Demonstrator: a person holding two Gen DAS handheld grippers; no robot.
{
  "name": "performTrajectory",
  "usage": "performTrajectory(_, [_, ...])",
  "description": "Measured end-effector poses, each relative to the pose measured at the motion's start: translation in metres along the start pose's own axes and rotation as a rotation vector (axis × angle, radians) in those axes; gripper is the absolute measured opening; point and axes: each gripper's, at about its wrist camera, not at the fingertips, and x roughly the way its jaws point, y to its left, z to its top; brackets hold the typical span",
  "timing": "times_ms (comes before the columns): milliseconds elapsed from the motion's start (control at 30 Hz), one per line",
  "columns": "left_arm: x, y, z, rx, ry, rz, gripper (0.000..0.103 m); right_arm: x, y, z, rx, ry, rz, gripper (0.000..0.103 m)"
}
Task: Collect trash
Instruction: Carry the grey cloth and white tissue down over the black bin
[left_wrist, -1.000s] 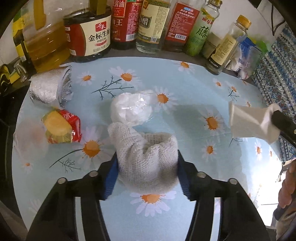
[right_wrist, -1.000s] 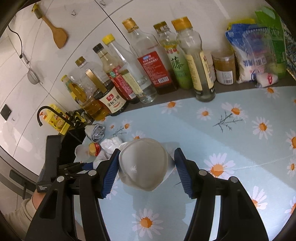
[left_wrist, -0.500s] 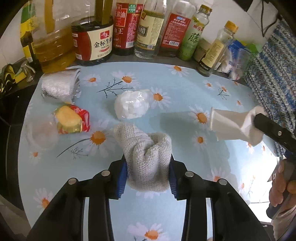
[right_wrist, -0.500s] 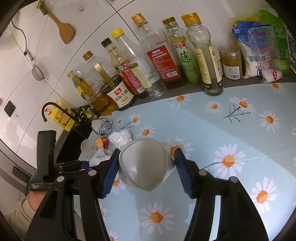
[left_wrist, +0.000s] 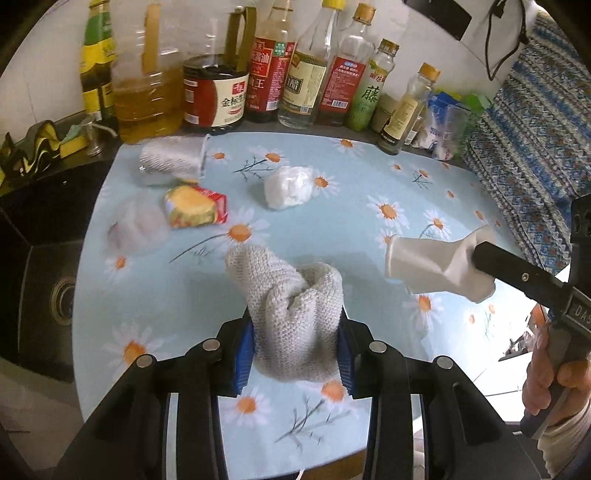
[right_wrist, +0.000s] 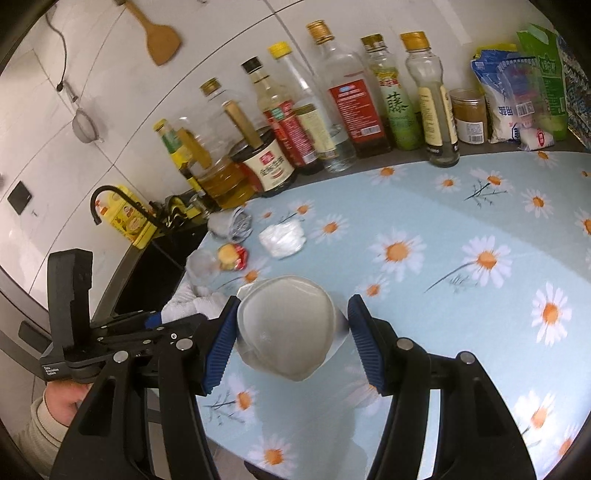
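Left wrist view: the left gripper (left_wrist: 295, 341) is clenched on a grey knitted rag (left_wrist: 291, 314), its blue pads pressing both sides, and the rag is lifted clear of the daisy-print tabletop (left_wrist: 351, 206). Beyond the rag lie a white plastic wad (left_wrist: 290, 186), a yellow-red wrapper (left_wrist: 195, 206), a clear crumpled cup (left_wrist: 135, 225) just left of the wrapper, and a foil pouch (left_wrist: 171, 158) behind it. A row of bottles (left_wrist: 273, 74) stands behind the wad at the tabletop's far edge. Right of the rag, the right gripper's finger (left_wrist: 517, 275) pinches a white paper cup (left_wrist: 436, 267) in the air, with the person's hand (left_wrist: 554, 384) on its handle.

Right wrist view: the right gripper (right_wrist: 291, 330) grasps the paper cup (right_wrist: 288, 328), squashed between its pads, above the tabletop (right_wrist: 461, 221). Left of the cup the left gripper (right_wrist: 155, 321) shows with the rag (right_wrist: 188, 304) at its tip. Beyond the cup lie the wad (right_wrist: 282, 240), wrapper (right_wrist: 232, 256) and pouch (right_wrist: 231, 223).
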Motion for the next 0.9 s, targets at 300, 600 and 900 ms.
performTrajectory(300, [-0.031,0.015,-0.043,0.016,-0.002,-0.022,0.036,-0.007,0.043,-0.046,0.004,0.010,-0.012,0.060])
performTrajectory(600, [-0.054,0.023,-0.090,0.046,0.009,-0.044,0.036,-0.014,0.076,-0.093,0.021,0.027,-0.028,0.060])
performTrajectory(900, [-0.067,0.035,-0.129,0.054,0.026,-0.067,0.036,-0.018,0.105,-0.134,0.032,0.043,-0.034,0.060])
